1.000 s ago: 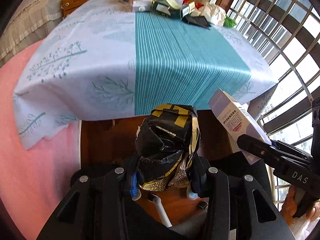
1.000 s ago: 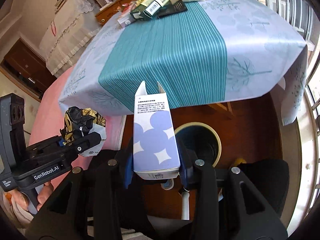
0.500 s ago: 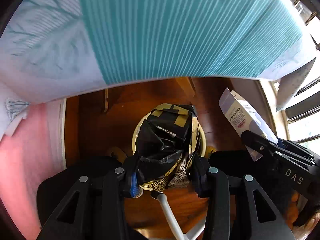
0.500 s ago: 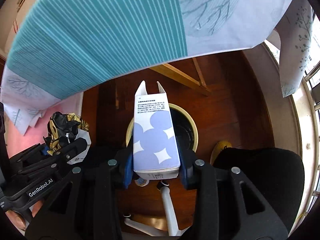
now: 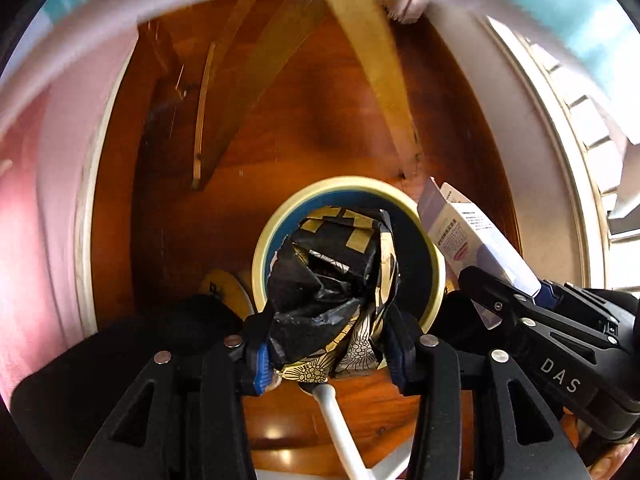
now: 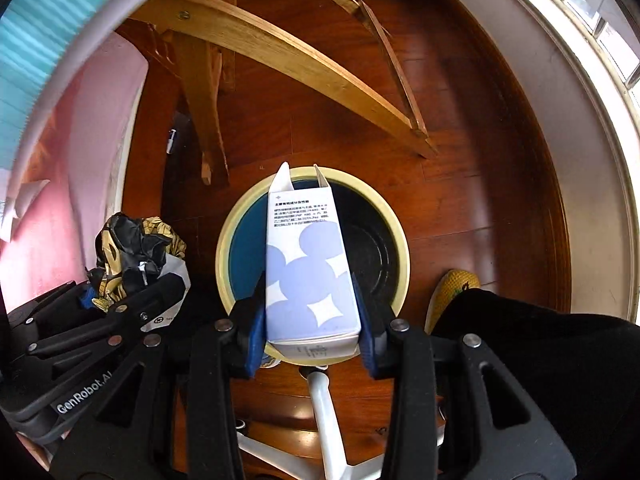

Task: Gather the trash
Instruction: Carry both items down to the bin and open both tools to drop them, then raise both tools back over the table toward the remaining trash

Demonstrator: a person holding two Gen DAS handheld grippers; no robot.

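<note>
Two grippers hang over a round bin on the wooden floor. Left gripper, jaws opening, has a crumpled black-and-gold wrapper between them; right gripper clamps a lilac carton.

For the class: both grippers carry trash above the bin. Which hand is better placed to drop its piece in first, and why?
Left, probably. Its gripper has the crumpled wrapper right over the bin and its jaws are opening. The right gripper grips its carton over the bin too.

Glossy wooden floor, bright window
</note>
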